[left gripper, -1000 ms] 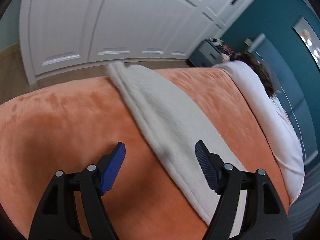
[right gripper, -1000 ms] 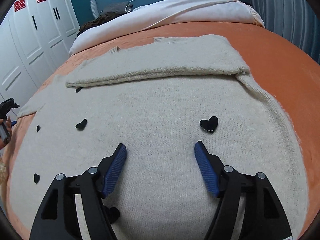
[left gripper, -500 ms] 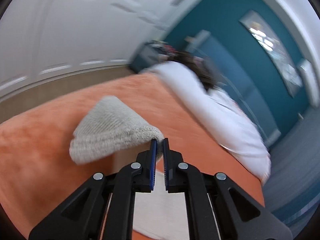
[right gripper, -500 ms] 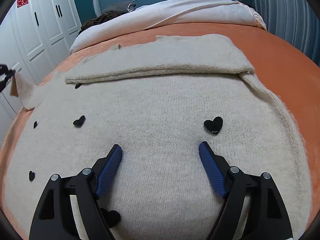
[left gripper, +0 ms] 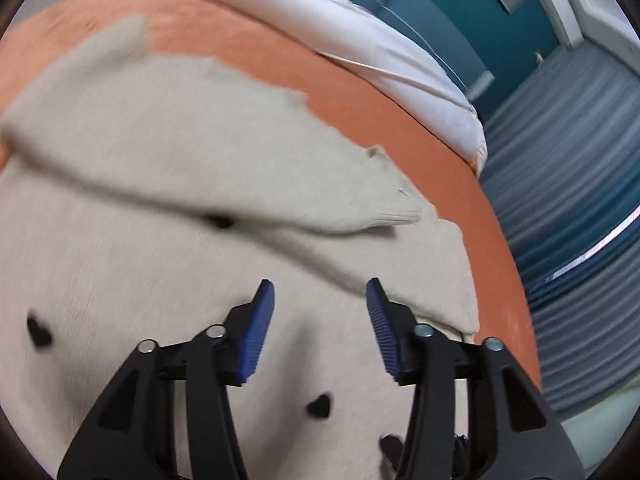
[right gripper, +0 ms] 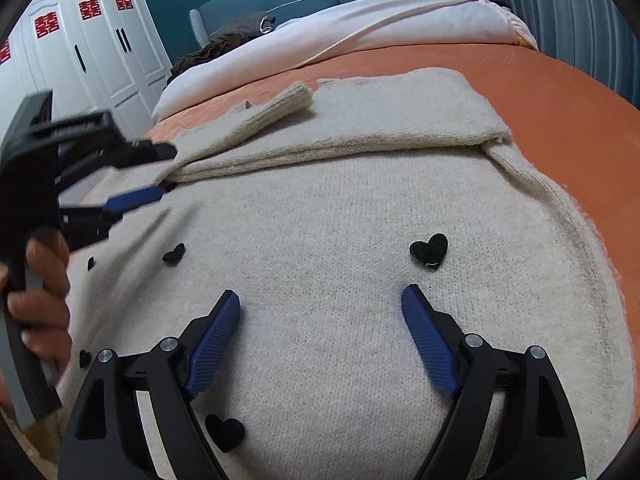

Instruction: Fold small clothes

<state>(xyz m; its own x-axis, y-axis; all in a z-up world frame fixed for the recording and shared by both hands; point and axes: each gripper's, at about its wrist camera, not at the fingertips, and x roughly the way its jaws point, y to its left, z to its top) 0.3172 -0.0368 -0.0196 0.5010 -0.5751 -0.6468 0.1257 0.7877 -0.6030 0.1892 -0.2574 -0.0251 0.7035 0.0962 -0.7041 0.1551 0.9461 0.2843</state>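
1. Half a second ago the left tongs [left gripper: 318, 300] pinched the sleeve cuff; now they gape with nothing held, above the cream sweater [right gripper: 340, 240].
2. Right tongs [right gripper: 320, 308] hover spread wide over the sweater's body, holding nothing.
3. Both sleeves lie folded across the sweater's far part, the cuff [right gripper: 294, 98] on top.
4. Under it, the bed's orange blanket [right gripper: 560, 80].

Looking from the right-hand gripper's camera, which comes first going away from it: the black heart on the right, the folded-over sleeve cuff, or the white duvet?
From the right gripper:
1. Black heart, just ahead, right.
2. Sleeve cuff, farther up, left of centre.
3. White duvet, at the bed's head.
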